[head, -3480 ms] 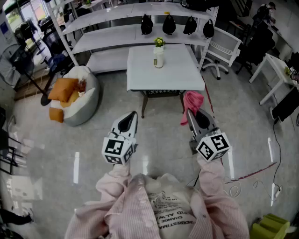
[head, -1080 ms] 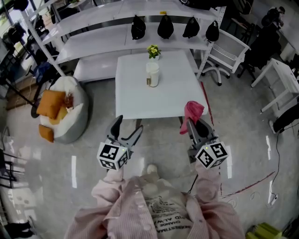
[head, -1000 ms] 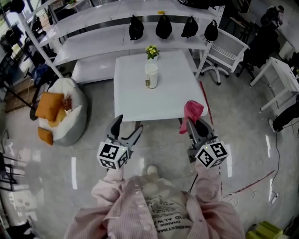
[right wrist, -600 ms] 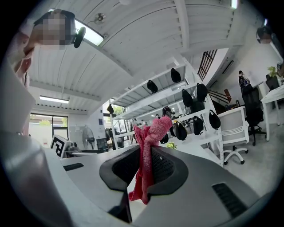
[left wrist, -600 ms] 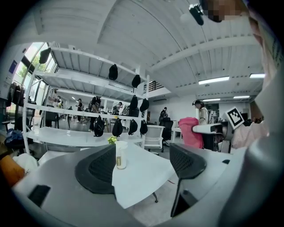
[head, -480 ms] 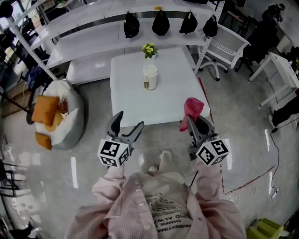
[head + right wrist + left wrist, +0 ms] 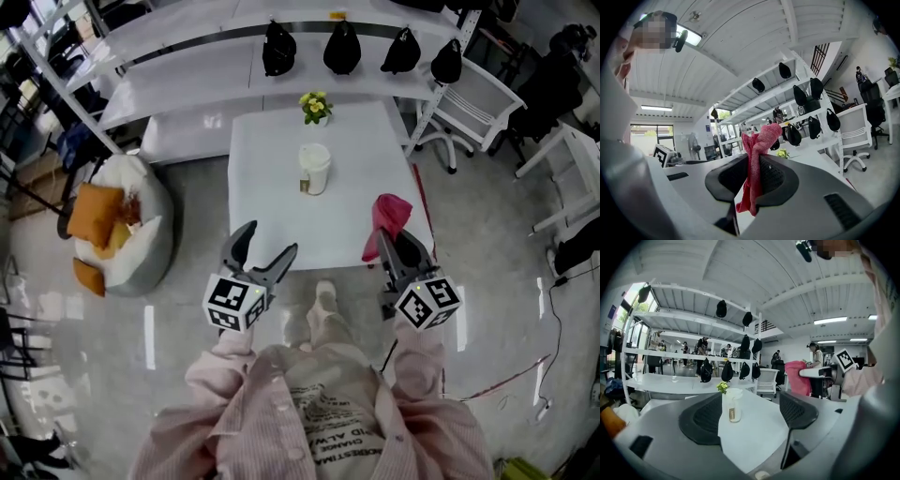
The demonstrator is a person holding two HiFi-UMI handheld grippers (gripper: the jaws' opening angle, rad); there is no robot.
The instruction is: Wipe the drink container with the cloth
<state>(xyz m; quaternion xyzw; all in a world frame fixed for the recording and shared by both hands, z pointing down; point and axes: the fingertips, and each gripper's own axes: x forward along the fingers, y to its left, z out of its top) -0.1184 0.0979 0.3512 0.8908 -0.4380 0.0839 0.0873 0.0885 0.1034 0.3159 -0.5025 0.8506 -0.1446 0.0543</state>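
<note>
Right gripper (image 7: 399, 244) clamps cloth (image 7: 388, 214); drink container (image 7: 314, 169) stands on table (image 7: 267, 192)

You've got one white square table (image 7: 272, 202) carrying two things: one white lidded drink container with a tan label (image 7: 314, 169) near its middle and one small pot of yellow flowers (image 7: 316, 107) at its far edge. You hold two grippers, the left gripper (image 7: 269, 240) and the right gripper (image 7: 395, 234), and there is one pink-red cloth (image 7: 389, 212) over the table's near right corner. Beyond the far edge, count four black pouch-shaped bags (image 7: 342, 47) along the white shelf (image 7: 187, 80), one white swivel chair (image 7: 473, 98) and one white beanbag (image 7: 145, 239).
</note>
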